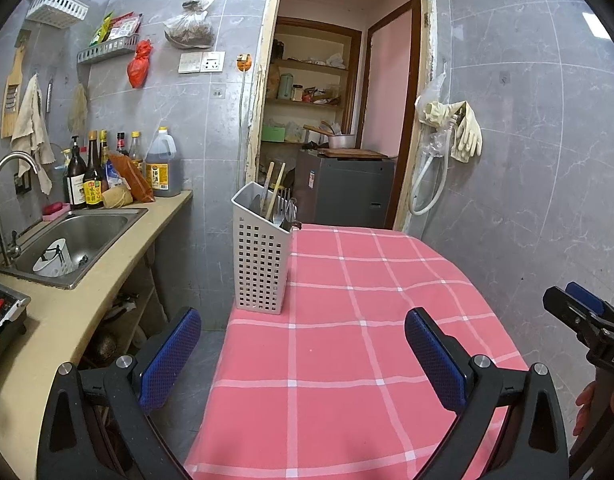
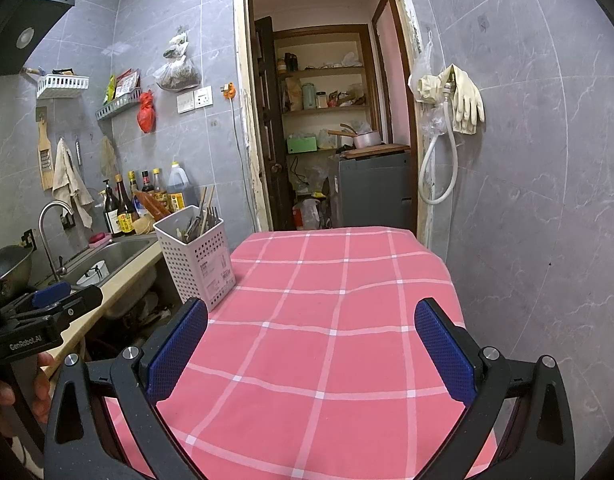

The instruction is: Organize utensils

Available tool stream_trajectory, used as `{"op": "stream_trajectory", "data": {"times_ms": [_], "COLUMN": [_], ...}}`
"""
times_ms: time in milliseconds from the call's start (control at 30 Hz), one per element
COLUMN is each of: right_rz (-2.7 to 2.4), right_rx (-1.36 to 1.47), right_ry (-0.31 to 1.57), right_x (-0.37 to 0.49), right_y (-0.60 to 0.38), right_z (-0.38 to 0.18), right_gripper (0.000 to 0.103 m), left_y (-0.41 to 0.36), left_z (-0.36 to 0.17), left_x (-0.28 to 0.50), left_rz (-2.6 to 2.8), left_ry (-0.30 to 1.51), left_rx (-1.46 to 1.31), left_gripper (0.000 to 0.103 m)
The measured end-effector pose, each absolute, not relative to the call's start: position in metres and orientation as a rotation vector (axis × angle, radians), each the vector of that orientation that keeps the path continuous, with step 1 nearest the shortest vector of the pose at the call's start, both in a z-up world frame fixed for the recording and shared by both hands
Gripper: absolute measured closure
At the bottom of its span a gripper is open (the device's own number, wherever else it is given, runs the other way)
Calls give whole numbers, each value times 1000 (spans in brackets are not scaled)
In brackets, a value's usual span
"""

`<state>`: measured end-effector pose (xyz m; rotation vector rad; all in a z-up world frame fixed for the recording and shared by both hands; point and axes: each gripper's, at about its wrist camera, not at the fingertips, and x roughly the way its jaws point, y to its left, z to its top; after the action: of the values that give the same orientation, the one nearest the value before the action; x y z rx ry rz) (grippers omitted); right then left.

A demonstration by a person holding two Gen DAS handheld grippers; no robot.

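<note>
Jaws of both the left gripper (image 1: 303, 354) and right gripper (image 2: 311, 346) gape empty; utensil holder (image 1: 261, 256) stands upright ahead-left, nearer the left.

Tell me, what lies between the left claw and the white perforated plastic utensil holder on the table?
Only bare pink checked tablecloth lies between the open left claw and the white perforated plastic utensil holder; the left wrist view shows it.
</note>
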<state>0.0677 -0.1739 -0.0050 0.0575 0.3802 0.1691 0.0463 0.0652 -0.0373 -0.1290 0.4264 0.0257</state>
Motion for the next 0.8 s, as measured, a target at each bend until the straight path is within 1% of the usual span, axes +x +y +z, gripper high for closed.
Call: {"op": "stream_trajectory", "data": {"times_ms": [800], "right_rz": [169], "right_rx": [63], "right_ry": [385], "right_x": [70], "right_y": [-175], "right_z": [-7], "right_gripper": [1], "left_y": [62], "left_z": [-36], "left_x": [52], "left_rz": [27], "left_ry": [434], "left_rx": [-132], "left_gripper": [0]}}
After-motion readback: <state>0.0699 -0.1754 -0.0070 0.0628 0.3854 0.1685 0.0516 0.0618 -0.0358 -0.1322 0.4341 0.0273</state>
